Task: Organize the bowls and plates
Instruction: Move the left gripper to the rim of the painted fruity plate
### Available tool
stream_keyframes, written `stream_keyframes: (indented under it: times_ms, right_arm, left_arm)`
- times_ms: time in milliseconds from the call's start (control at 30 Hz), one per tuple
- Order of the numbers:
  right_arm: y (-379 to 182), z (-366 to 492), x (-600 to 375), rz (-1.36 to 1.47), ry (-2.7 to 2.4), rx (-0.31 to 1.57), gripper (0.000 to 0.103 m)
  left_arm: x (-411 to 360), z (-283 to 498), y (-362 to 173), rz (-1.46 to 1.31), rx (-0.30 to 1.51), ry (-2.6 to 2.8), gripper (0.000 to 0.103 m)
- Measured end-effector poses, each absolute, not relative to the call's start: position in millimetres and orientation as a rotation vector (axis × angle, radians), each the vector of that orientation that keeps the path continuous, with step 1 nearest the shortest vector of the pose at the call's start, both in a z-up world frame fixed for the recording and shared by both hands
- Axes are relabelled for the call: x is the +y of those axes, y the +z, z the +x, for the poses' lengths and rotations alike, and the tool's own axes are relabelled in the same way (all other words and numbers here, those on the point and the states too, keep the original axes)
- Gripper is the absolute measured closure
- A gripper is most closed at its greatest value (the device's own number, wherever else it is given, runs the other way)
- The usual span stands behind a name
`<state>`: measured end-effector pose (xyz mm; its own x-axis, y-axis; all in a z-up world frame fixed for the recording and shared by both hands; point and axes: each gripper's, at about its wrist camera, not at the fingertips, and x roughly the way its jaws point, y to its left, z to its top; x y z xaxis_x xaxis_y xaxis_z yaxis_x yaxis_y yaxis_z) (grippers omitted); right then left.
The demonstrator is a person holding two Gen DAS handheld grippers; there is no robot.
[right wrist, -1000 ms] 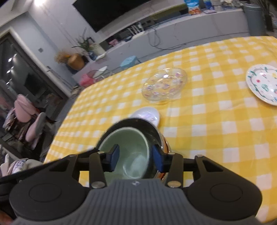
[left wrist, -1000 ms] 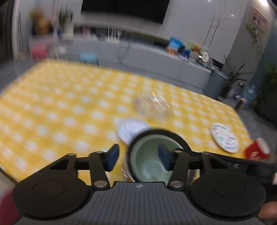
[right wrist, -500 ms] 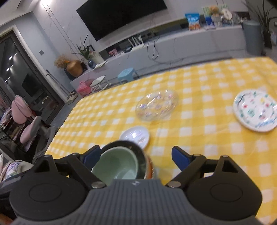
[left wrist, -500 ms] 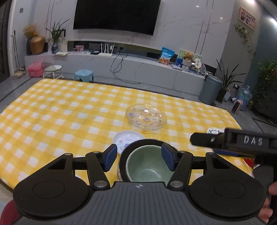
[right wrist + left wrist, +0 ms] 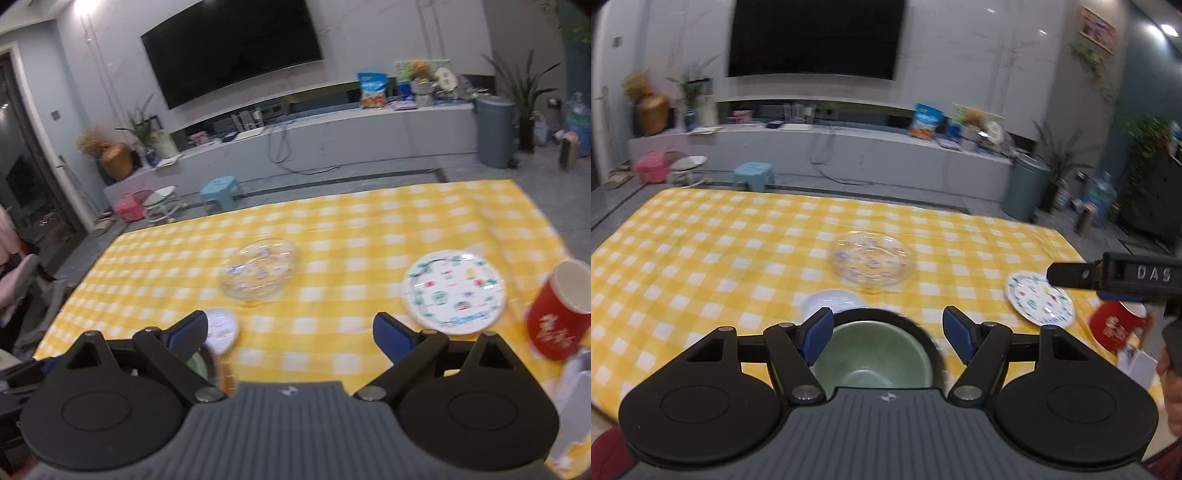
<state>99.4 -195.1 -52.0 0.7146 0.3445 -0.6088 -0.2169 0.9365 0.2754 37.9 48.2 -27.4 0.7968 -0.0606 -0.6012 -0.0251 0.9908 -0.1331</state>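
Yellow-and-white check cloth covers the counter (image 5: 701,258), and from the left wrist view the left tool (image 5: 886,334) hangs over a pale green bowl (image 5: 871,354) nested inside a darker bowl (image 5: 925,332) at the near edge; its blue pads are spread wide and opening further, one on each side of the stack with no pad pressing on it as far as I can see. A small white dish (image 5: 831,301) sits just beyond the stack, a clear glass plate (image 5: 873,262) with little flower prints lies further out mid-cloth, and a patterned plate (image 5: 1038,297) is off to the right near a red cup (image 5: 1115,328). Over on the right wrist view, the right tool (image 5: 290,334) is also spread and opening, with nothing between the pads, just bare cloth. The green bowl's rim barely peeks out at the lower left behind the tool's left finger, so the stack is off to that side. The patterned plate and red cup sit just right of the right pad. My worry: the cup is close to that tool, so a sideways swing for the plate could knock it over. Also, the glass plate looks slippery and shallow, so a thin pinch on its rim might let it slide.
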Motion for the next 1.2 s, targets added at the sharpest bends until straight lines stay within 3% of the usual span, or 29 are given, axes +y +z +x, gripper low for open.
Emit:
stream_keyframes:
  times_ms: [333,533,700,767,833,967,1200]
  right_arm:
    - [-66,120,-294,0.410,0.138,0.729,0.013]
    - [-115,165,-318,0.599,0.103,0.847,0.026]
    - [-152,189,-322,0.659,0.011,0.903,0.036]
    - [-163,194,-324,0.665,-0.020,0.910,0.039]
    - [-172,197,-330,0.676,-0.061,0.904,0.039]
    - [-182,199,-341,0.713,-0.122,0.875,0.049]
    - [-203,203,-354,0.830,-0.120,0.860,0.057]
  left_arm:
    - [5,114,-29,-0.075,0.755,-0.307,0.025]
    - [-46,179,-49,0.006,0.862,-0.361,0.030]
    - [-72,231,-78,-0.015,0.938,-0.332,0.038]
    - [-78,244,-90,-0.019,0.949,-0.311,0.044]
    - [-87,258,-103,-0.010,0.985,-0.342,0.056]
    - [-96,277,-127,-0.066,1.034,-0.408,0.060]
    - [-95,302,-159,-0.286,1.095,-0.404,0.068]
